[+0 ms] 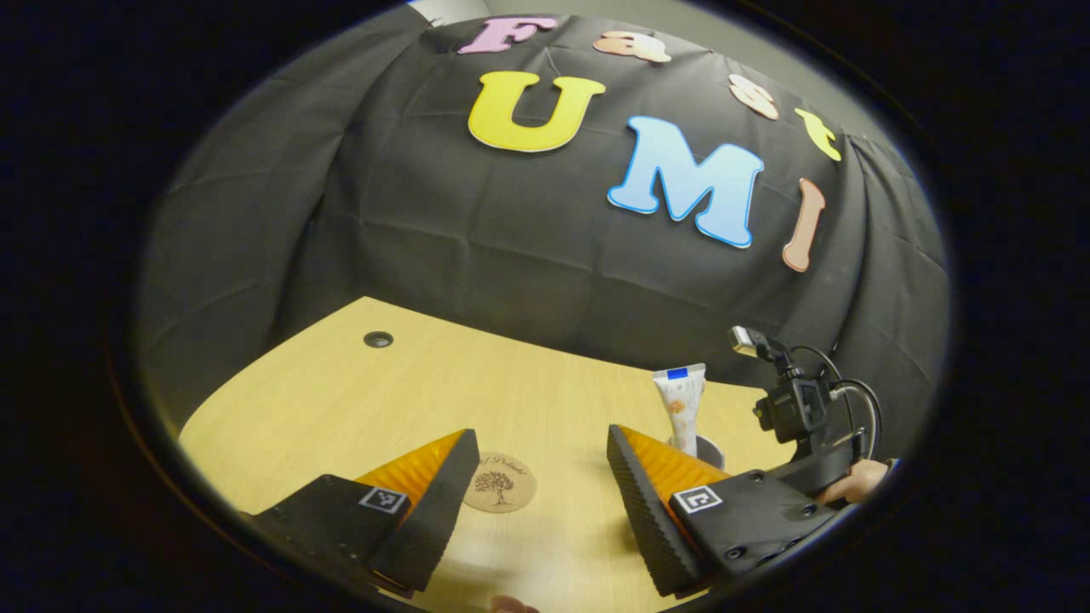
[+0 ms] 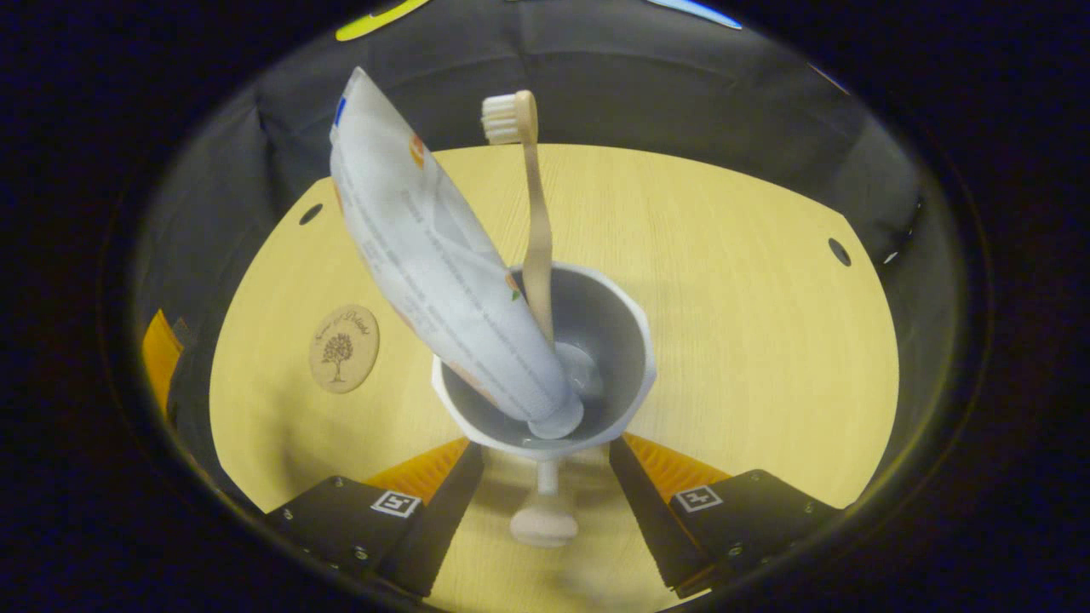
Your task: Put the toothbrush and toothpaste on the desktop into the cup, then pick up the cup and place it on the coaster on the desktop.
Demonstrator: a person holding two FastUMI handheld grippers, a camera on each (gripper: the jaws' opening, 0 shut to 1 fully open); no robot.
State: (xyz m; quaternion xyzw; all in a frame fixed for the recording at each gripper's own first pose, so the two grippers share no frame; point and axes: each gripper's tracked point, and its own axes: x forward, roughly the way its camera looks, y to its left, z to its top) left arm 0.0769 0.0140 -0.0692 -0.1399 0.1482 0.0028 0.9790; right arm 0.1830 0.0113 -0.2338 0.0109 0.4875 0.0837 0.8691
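Pale wood-grain desktop (image 2: 724, 281) fills the centre of the right gripper view, and a grey-white faceted cup (image 2: 626, 340) stands on it just below the middle of the frame. The toothpaste (image 2: 426, 255) tube leans in the cup, cap down, its tail reaching toward the upper left; the print on it is too blurred to read. The toothbrush (image 2: 536, 230) stands upright beside it, bristles at the top. Right gripper (image 2: 545, 481) sits at the bottom of the frame with its jaws apart on either side of the cup's base, not pressing on it. A round cork coaster (image 2: 344, 348) with a tree drawing and unreadable script lies at the left, well apart from the cup.

In the left gripper view, the left gripper (image 1: 536, 511) hangs open and empty at the bottom of the frame, the coaster lying on the desktop between its fingers
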